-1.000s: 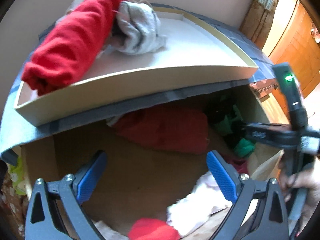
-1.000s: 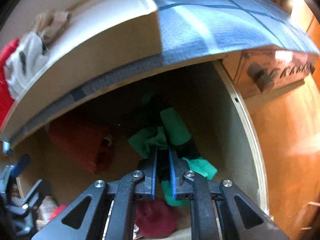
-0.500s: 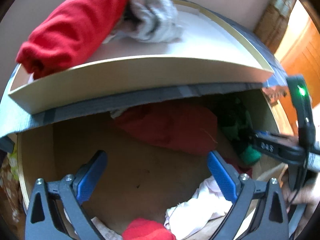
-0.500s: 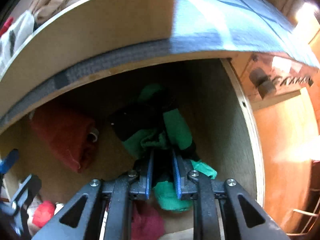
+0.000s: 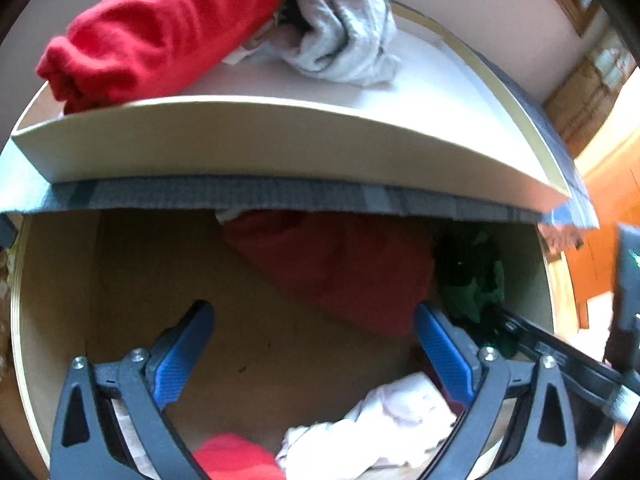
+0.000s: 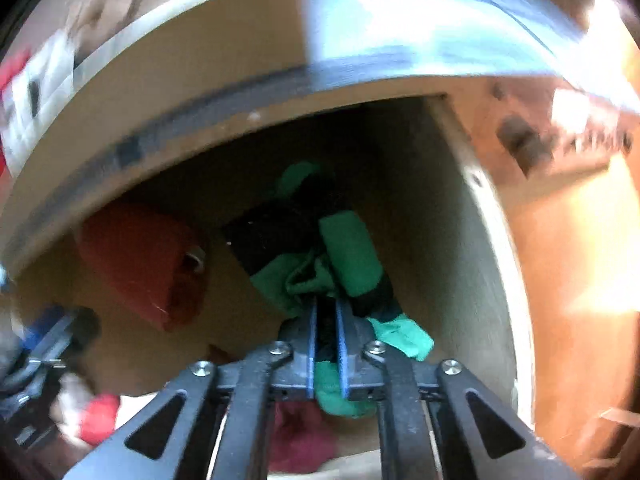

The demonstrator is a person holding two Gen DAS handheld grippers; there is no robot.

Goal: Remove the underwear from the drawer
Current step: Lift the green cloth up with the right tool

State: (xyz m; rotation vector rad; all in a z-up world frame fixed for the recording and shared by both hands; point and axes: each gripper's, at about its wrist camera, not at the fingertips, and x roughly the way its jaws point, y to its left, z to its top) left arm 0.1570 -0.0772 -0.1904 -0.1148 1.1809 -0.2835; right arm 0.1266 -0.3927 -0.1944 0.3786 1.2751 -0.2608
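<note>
An open wooden drawer [image 5: 60,280] holds several garments. My right gripper [image 6: 326,308] is shut on green and black underwear [image 6: 348,252] at the drawer's right side; the same garment shows in the left wrist view [image 5: 472,280]. My left gripper [image 5: 312,344] is open and empty above the drawer's bare bottom. A dark red folded garment [image 5: 344,264] lies just beyond it, also seen in the right wrist view [image 6: 140,260]. White underwear [image 5: 384,424] and a bright red piece [image 5: 236,456] lie at the drawer's front.
A cream tray [image 5: 240,148] sits on the blue checked cloth [image 5: 240,192] above the drawer, holding a red rolled garment [image 5: 168,28] and a grey-white one [image 5: 344,36]. A second drawer front with a knob [image 6: 520,144] is at the right. Orange wooden furniture [image 6: 560,280] stands beyond.
Both grippers have dropped lower toward the drawer. The right gripper stays shut on the green and black underwear. The left gripper stays open.
</note>
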